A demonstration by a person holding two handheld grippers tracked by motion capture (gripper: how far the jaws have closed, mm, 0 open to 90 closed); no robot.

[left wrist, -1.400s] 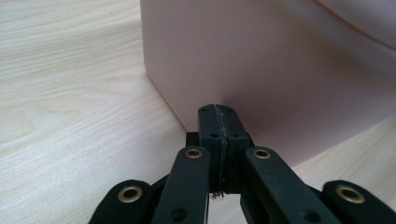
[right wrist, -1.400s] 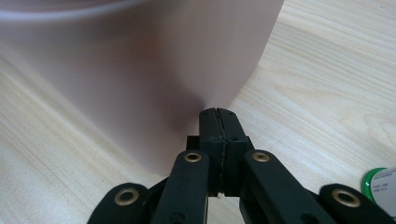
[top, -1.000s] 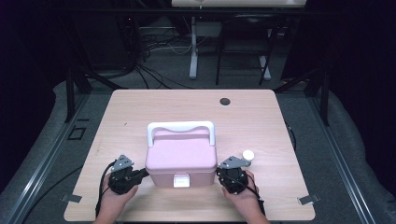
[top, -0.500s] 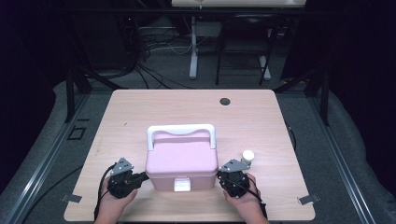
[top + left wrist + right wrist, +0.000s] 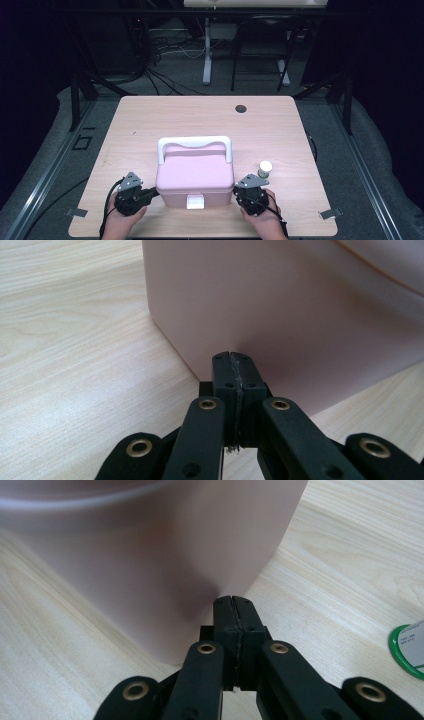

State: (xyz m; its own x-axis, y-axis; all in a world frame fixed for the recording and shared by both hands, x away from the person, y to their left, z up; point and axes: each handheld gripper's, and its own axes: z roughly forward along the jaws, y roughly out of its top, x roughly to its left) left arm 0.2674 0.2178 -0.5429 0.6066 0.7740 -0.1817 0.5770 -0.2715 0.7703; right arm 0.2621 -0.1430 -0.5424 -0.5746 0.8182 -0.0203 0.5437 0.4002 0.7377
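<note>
A pink plastic box (image 5: 195, 175) with a white carry handle (image 5: 194, 145) and a white front latch (image 5: 194, 202) sits near the front edge of a light wooden table (image 5: 165, 117), its lid down, between two hand-held grippers. The left hand-held gripper (image 5: 148, 192), gripped in the person's left hand (image 5: 122, 217), points in at the box's lower left side; the right hand-held gripper (image 5: 238, 192), gripped in the right hand (image 5: 262, 220), points in at its lower right side.

In the left gripper view, the left hand-held gripper's (image 5: 233, 371) jaws are clenched flat against each other with nothing between them, their tips right up against the pink wall (image 5: 310, 315) close to one of the box's corners; whether they actually press on it is hard to tell.

The right gripper view shows the same on the other side: the right hand-held gripper (image 5: 234, 611) is clenched on nothing, its tips at the rounded corner of the pink box (image 5: 150, 555).

A small white bottle (image 5: 265, 169) with a green label stands upright on the table just behind the right hand-held gripper, a little apart from the box; its green-rimmed edge (image 5: 409, 650) appears at the right border of the right gripper view. A dark round grommet (image 5: 241, 108) lies in the tabletop near the far edge, well apart from everything else.
</note>
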